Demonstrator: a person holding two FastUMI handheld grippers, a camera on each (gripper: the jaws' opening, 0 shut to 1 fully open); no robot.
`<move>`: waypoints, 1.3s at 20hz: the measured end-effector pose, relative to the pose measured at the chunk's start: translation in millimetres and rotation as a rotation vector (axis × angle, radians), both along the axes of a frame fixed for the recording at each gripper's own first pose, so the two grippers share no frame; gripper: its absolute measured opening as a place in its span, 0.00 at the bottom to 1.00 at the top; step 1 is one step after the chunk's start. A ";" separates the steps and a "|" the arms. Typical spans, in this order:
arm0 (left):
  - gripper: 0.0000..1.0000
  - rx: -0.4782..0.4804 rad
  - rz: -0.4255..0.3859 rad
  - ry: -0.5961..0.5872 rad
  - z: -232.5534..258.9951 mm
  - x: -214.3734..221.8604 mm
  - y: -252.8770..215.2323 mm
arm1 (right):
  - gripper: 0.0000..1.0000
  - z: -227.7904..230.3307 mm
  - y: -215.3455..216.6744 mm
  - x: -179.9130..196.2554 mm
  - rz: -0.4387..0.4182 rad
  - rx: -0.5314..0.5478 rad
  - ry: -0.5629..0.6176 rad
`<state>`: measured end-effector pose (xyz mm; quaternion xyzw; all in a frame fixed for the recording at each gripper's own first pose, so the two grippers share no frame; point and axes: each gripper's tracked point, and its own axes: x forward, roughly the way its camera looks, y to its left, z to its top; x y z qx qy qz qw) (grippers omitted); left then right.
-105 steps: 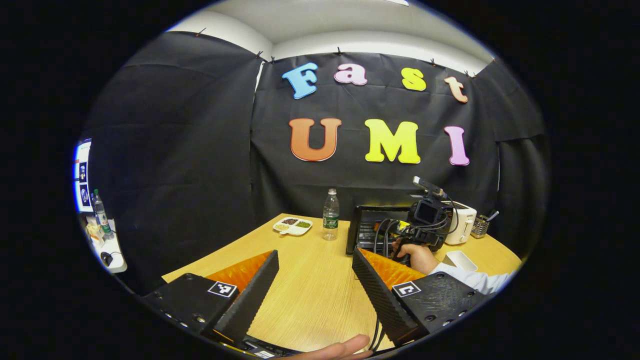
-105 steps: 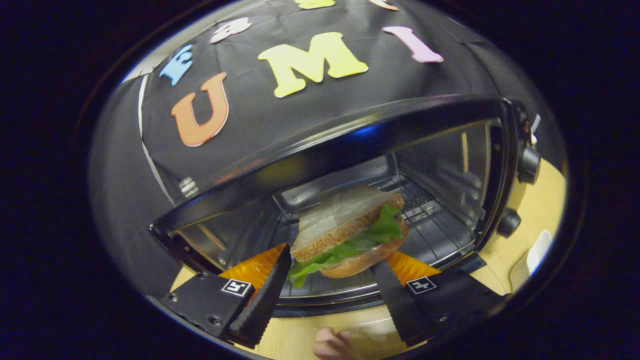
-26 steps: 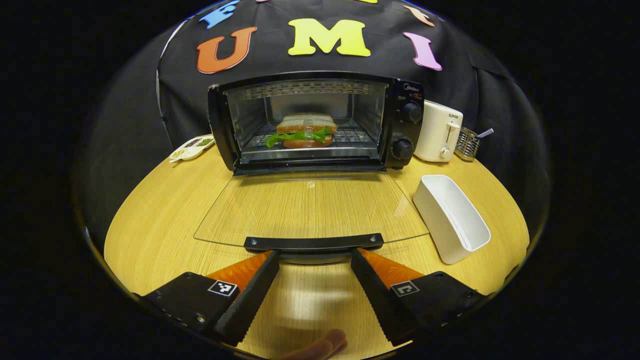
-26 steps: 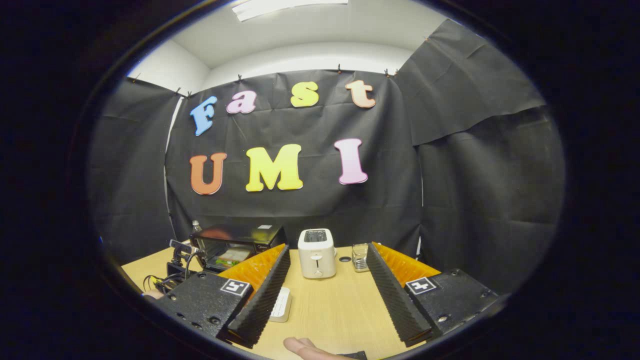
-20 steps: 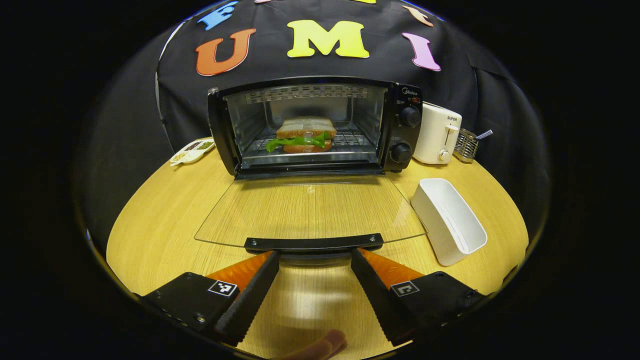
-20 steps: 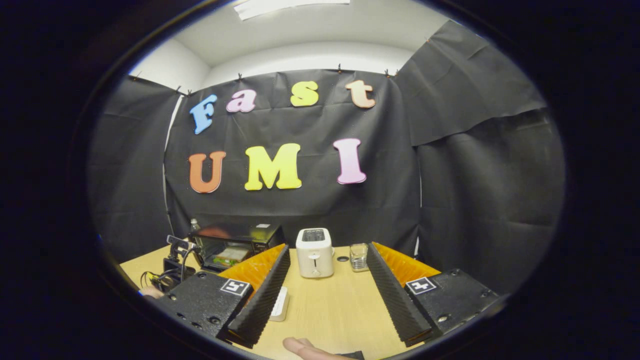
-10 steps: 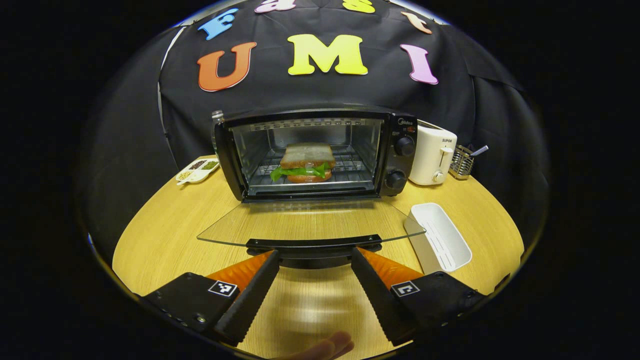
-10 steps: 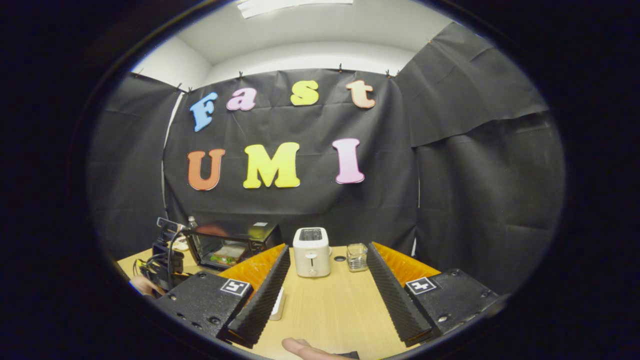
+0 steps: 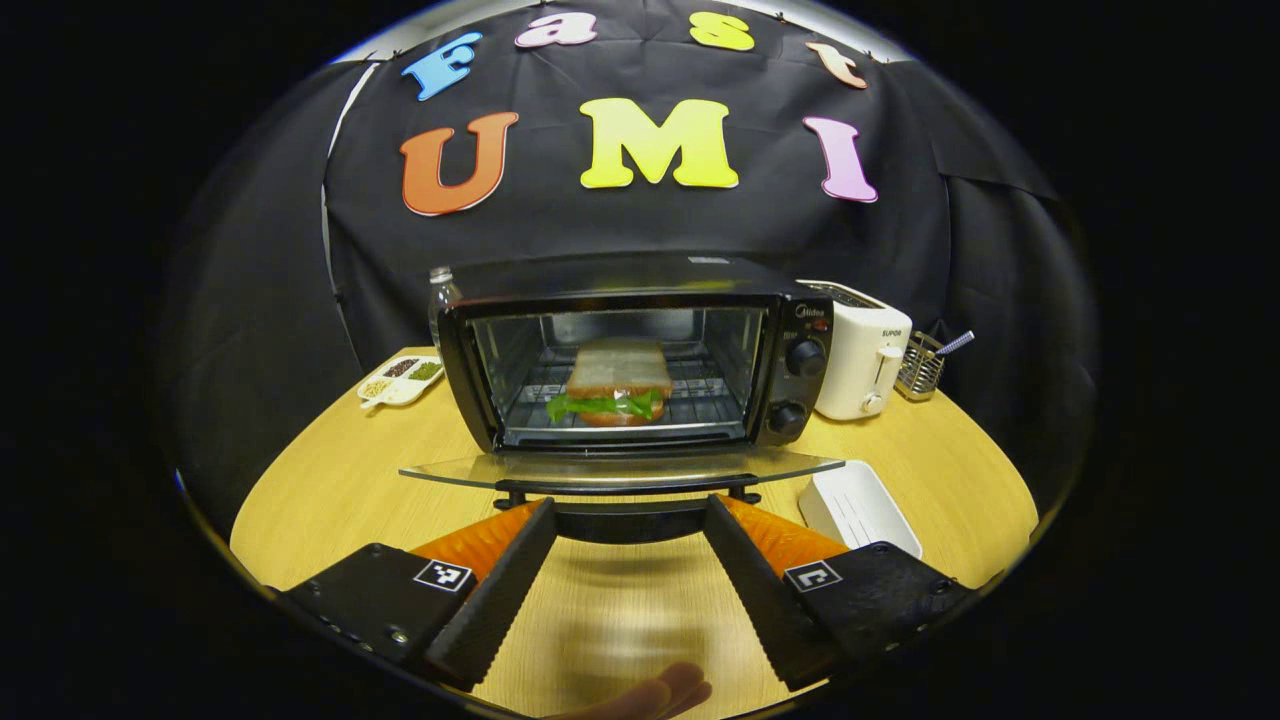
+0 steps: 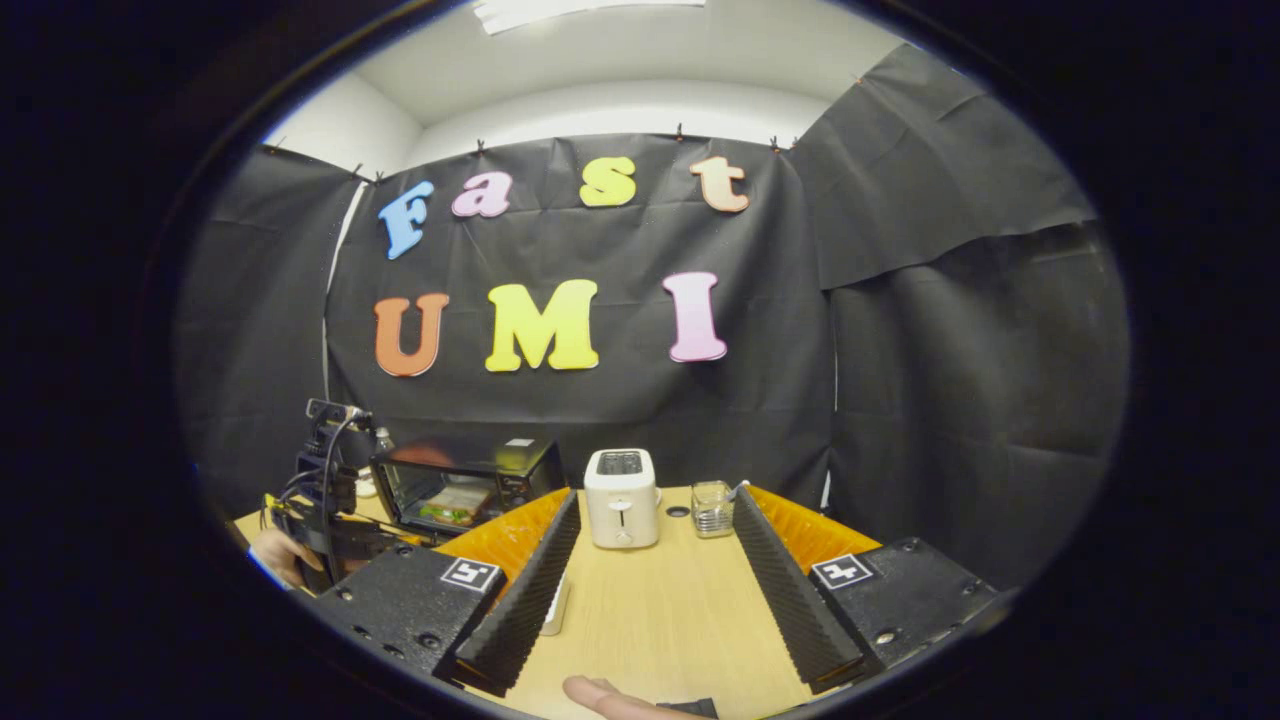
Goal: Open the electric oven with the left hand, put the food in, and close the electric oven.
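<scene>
Glass oven door (image 9: 620,468) hangs part-raised, its handle (image 9: 628,496) between the spread fingers of the left gripper (image 9: 628,508), contact unclear. Sandwich (image 9: 612,382) sits on the oven (image 9: 630,350) rack. Right gripper (image 10: 655,500) gapes empty over the wooden table (image 10: 650,610), toaster (image 10: 620,510) ahead.

Left gripper (image 9: 628,520): two long wedge-shaped fingers with toothed inner edges, each on a black textured block with a small square black-and-white marker and screws. Right gripper (image 10: 650,535): same build, ribbed finger backs. Seen from the right gripper view, the left one carries a small camera on top with looping black cables (image 10: 322,470).
</scene>
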<state>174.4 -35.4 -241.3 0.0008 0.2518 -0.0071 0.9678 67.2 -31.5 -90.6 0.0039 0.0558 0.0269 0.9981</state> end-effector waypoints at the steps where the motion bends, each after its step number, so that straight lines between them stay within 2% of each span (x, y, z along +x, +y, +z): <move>1: 0.97 0.002 0.001 -0.019 7.0 6.5 0.5 | 0.98 -0.6 0.3 -0.1 -0.001 0.000 0.003; 5: 0.98 -0.010 0.018 -0.039 19.0 29.2 4.2 | 0.98 0.2 -2.7 -6.0 -0.006 -0.006 0.002; 8: 0.97 -0.013 0.061 -0.087 30.4 52.7 14.1 | 0.98 1.7 -6.3 -10.2 -0.019 0.004 -0.003; 10: 0.97 -0.011 0.093 -0.074 29.6 52.8 23.2 | 0.98 -1.6 -7.5 -12.3 -0.022 0.001 0.004; 12: 0.98 -0.036 0.089 -0.084 37.5 47.1 22.3 | 0.98 -3.5 -7.5 -13.4 -0.026 0.000 0.009; 18: 0.96 -0.088 0.081 -0.191 86.1 4.1 22.5 | 0.98 -0.6 -1.7 -22.2 -0.023 0.011 0.005; 19: 1.00 -0.087 0.081 -0.214 96.4 -5.0 24.1 | 0.98 1.0 -0.6 -24.7 -0.021 0.013 0.002; 21: 0.96 -0.073 0.090 -0.260 115.6 -25.5 30.8 | 0.98 5.5 2.5 -30.3 -0.018 0.015 -0.013; 26: 0.96 -0.033 0.113 -0.393 167.5 -91.9 43.2 | 0.98 25.4 19.5 -49.1 -0.004 -0.010 -0.072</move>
